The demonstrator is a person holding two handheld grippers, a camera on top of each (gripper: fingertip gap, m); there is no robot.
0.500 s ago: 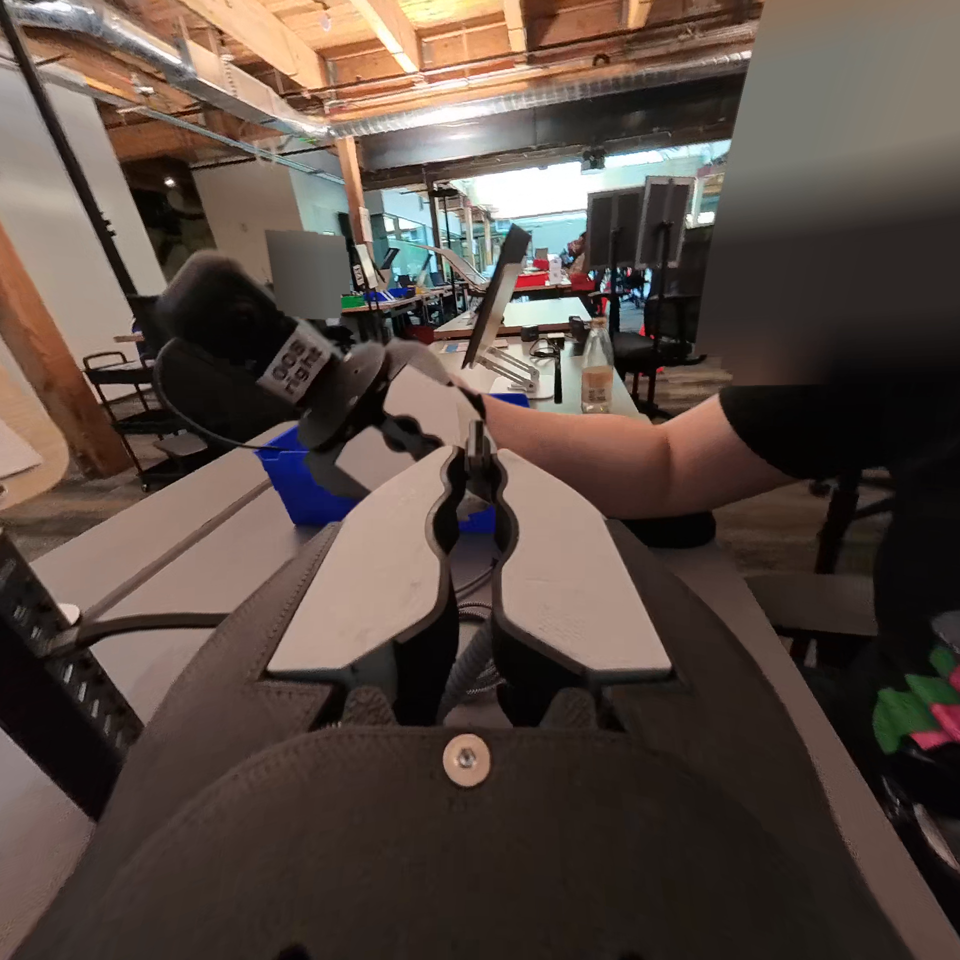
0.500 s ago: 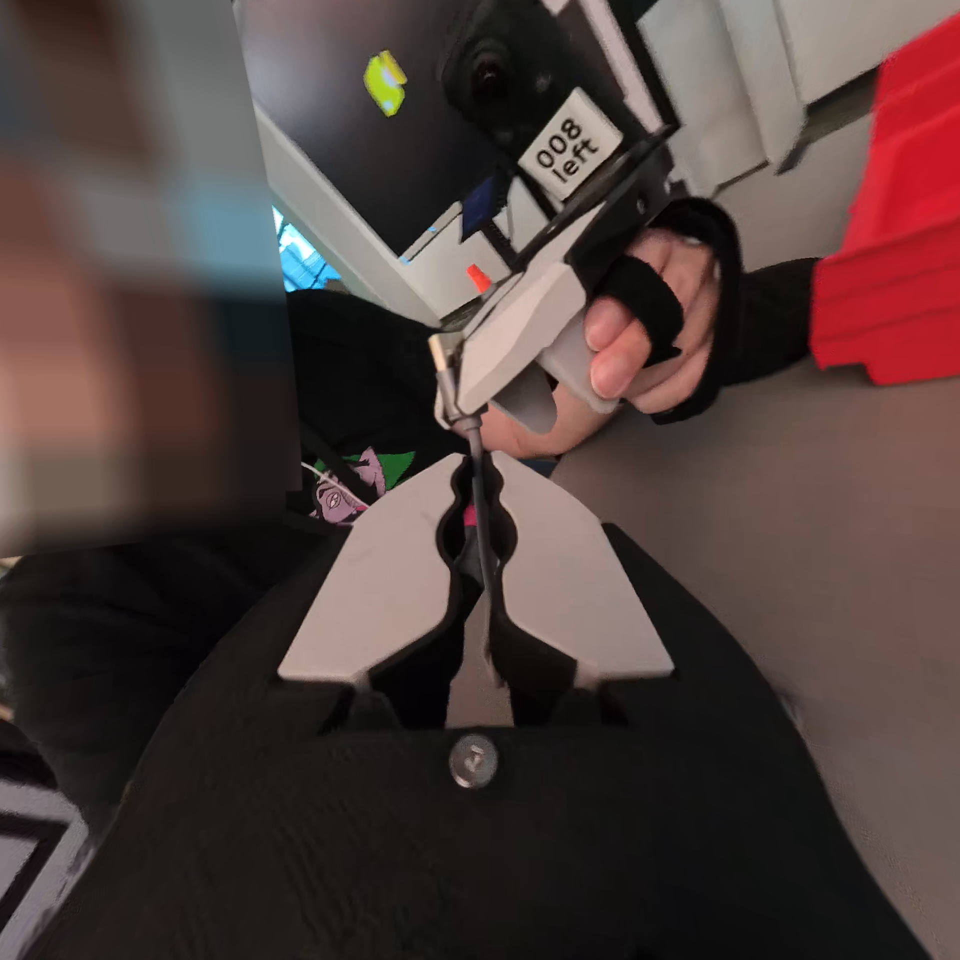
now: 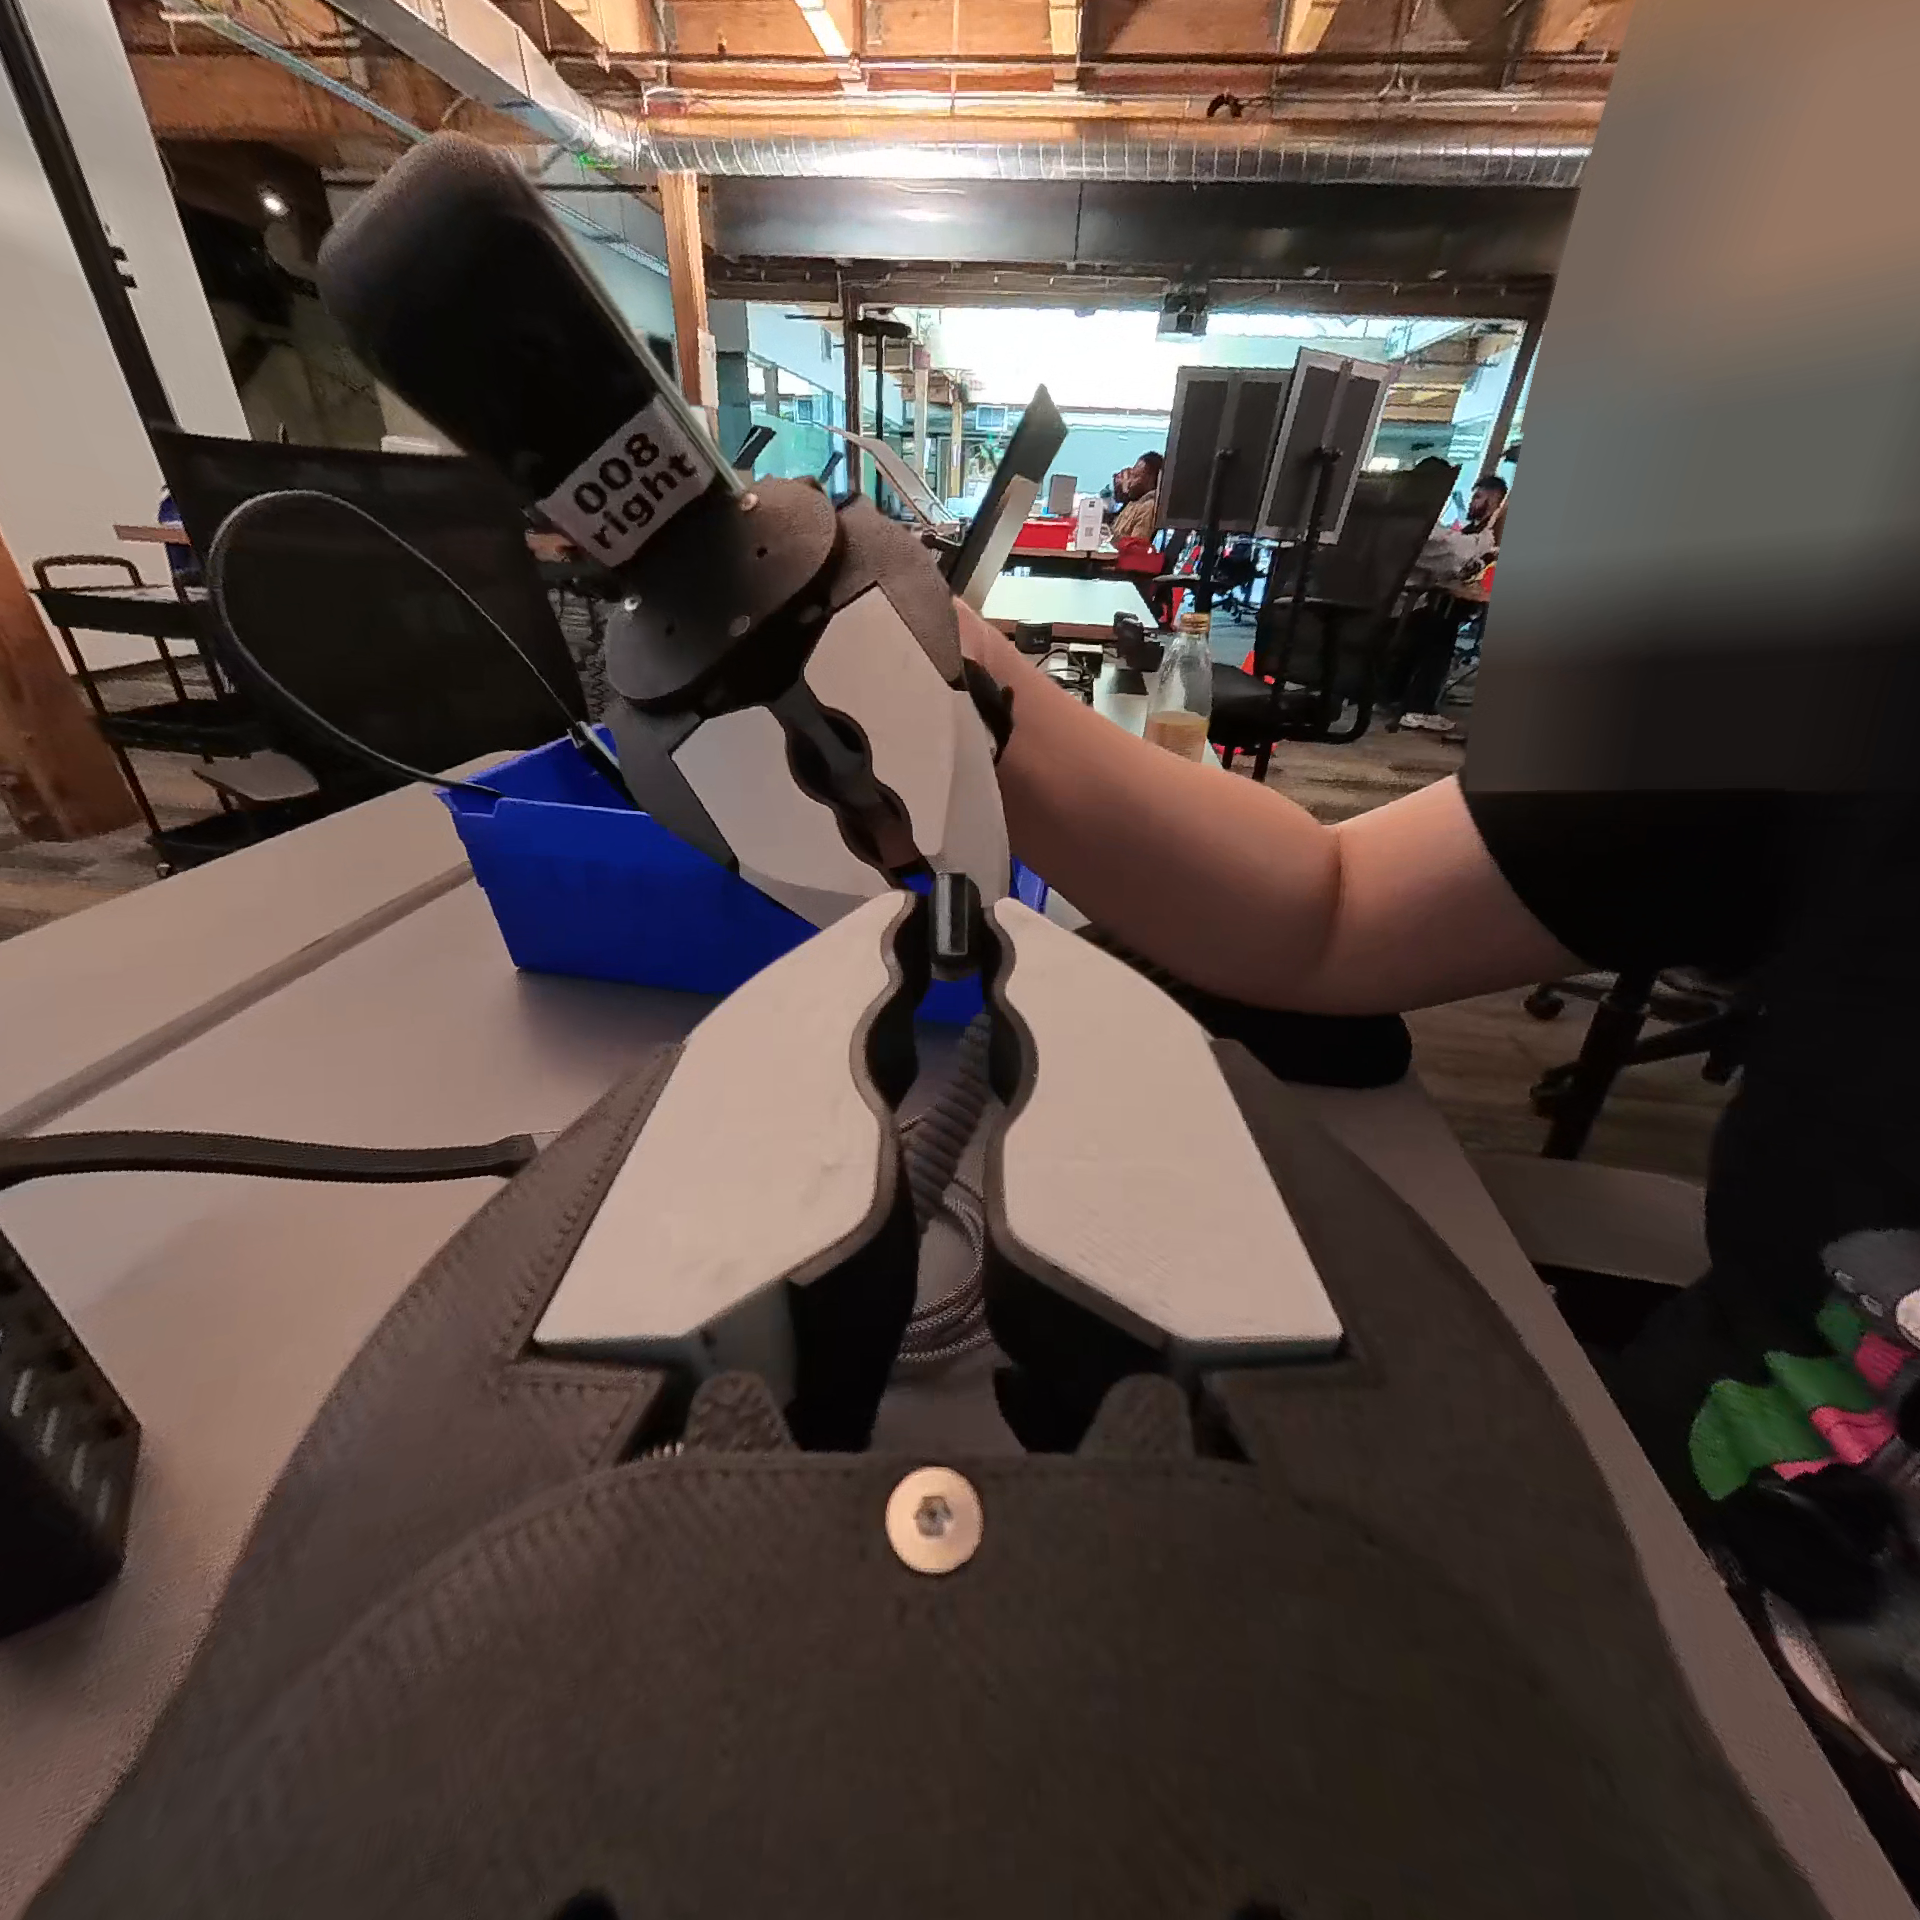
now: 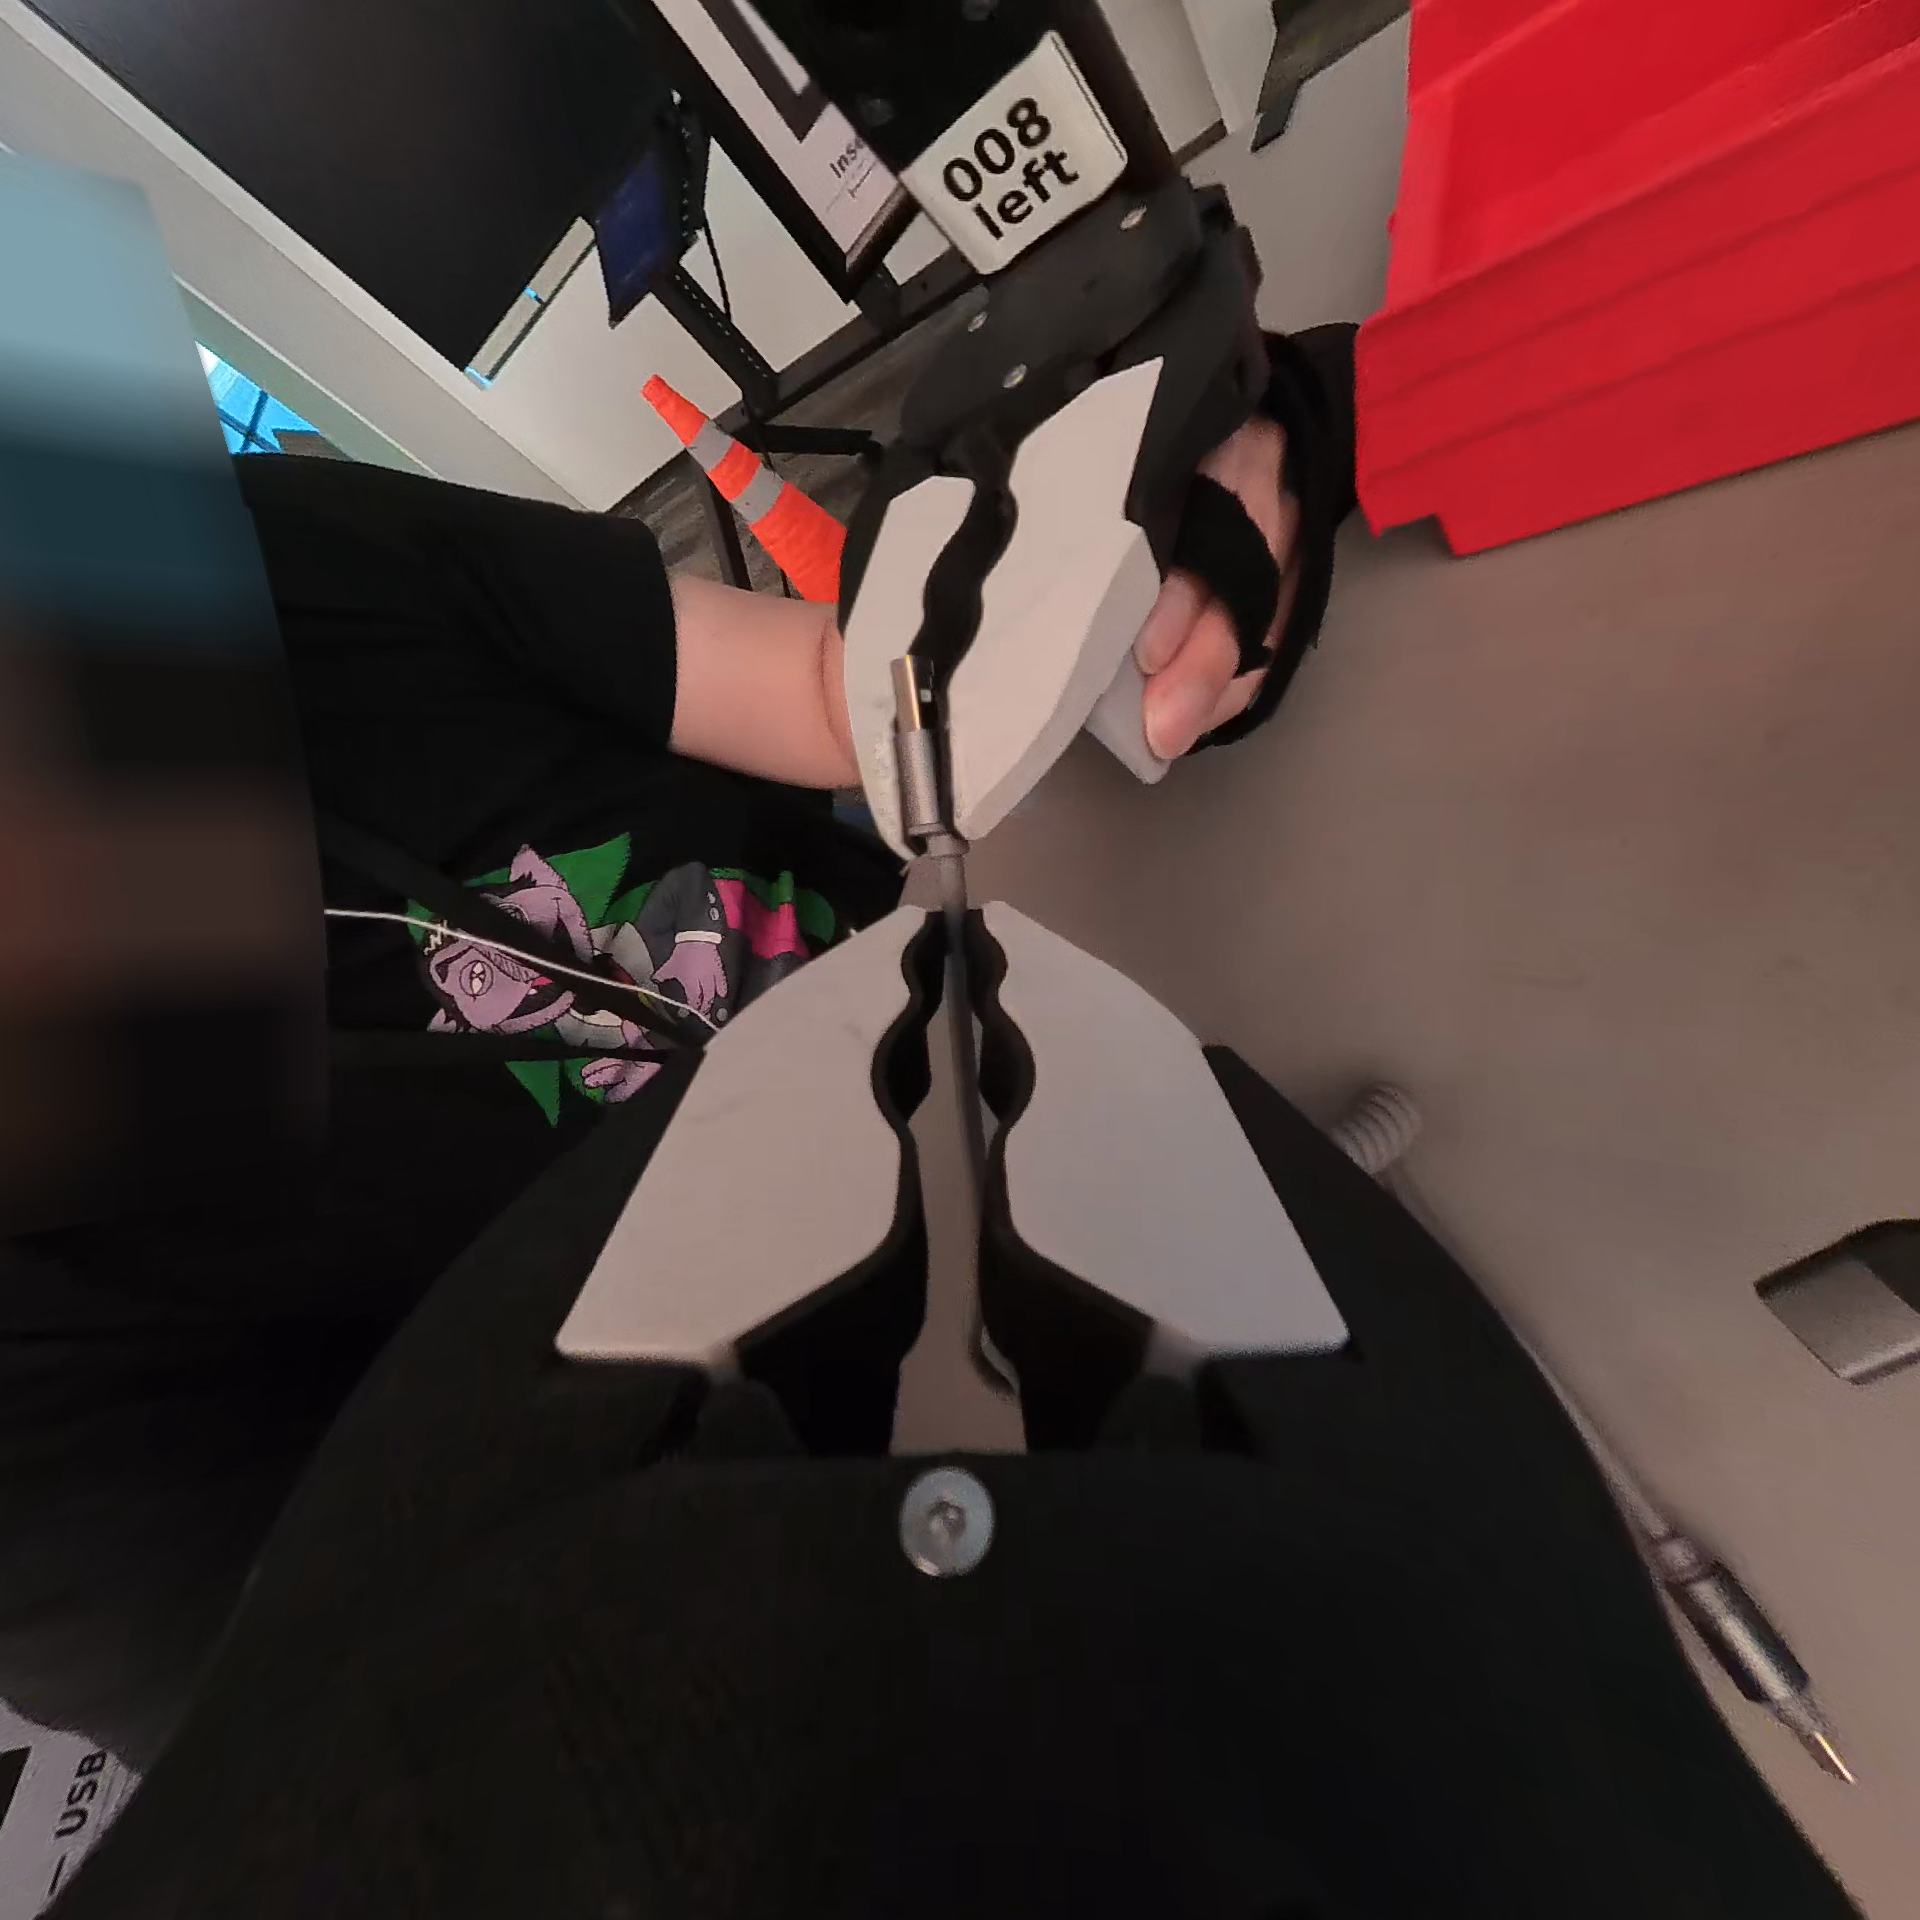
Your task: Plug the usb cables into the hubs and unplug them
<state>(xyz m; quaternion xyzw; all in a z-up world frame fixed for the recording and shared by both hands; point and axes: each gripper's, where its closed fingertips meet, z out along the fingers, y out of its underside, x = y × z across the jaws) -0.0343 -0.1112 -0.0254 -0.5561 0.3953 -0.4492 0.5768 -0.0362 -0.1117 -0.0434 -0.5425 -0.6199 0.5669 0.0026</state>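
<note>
A: From the left wrist view, what do you see?

B: The left gripper point(image 3: 948, 940) has its fingers point(image 3: 769, 1132) drawn in on a small metal plug point(image 3: 952, 914) right at the tips, clamped on it. A braided cable point(image 3: 951, 1226) hangs below between the finger bases. The right gripper point(image 3: 935, 868) comes down from the upper left, its tips meeting the left ones just over the plug.

A: And the room around them?

B: A blue bin point(image 3: 603, 883) sits just behind the tips on the grey desk point(image 3: 312, 1039). Bare desk lies to the left, crossed by a flat black strap point(image 3: 260, 1155), with a dark perforated box point(image 3: 52, 1444) at the left edge. The desk's right edge runs close beside the gripper body, where the person's forearm point(image 3: 1247, 894) crosses.

A: Now the right wrist view.

B: The right gripper's point(image 4: 951, 914) fingers point(image 4: 790, 1143) are together on a thin dark cable point(image 4: 961, 1060) that runs up through the tips. Its silver plug point(image 4: 920, 748) stands in the left gripper's point(image 4: 914, 665) nearly closed fingers, held by a gloved hand point(image 4: 1216, 634).

A: Space there?

B: Stacked red bins point(image 4: 1662, 291) stand just beyond that hand, top right. Open grey desk point(image 4: 1558, 831) spreads right, with a second plug and cable point(image 4: 1745, 1652) lying near the lower right edge and a grey block point(image 4: 1849, 1299) near it. To the left is the person's body, with an orange cone point(image 4: 758, 488) on the floor beyond.
</note>
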